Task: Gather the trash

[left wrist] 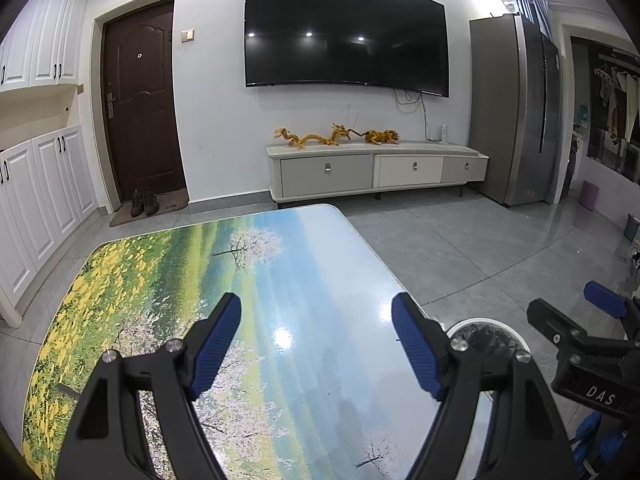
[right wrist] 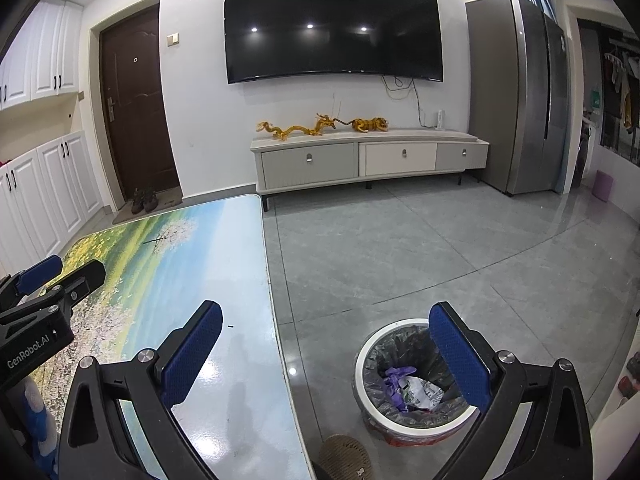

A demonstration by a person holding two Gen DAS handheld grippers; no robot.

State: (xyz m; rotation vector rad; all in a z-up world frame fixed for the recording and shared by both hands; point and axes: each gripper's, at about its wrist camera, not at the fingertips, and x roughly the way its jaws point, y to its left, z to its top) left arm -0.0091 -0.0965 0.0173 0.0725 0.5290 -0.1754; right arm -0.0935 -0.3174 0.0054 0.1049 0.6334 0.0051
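Both tools gape empty: left tool [left wrist: 316,344] over table [left wrist: 168,280]; right tool [right wrist: 326,356] above trash bin [right wrist: 362,364], likely post-drop.

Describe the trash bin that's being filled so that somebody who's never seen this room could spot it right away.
Start at the table with the printed meadow-and-blossom top; the trash bin stands on the grey tile floor just off its right edge, below the open right gripper. It is round with a white rim and black liner, holding a purple glove and crumpled wrappers, unlike the small purple bin far off by the refrigerator.
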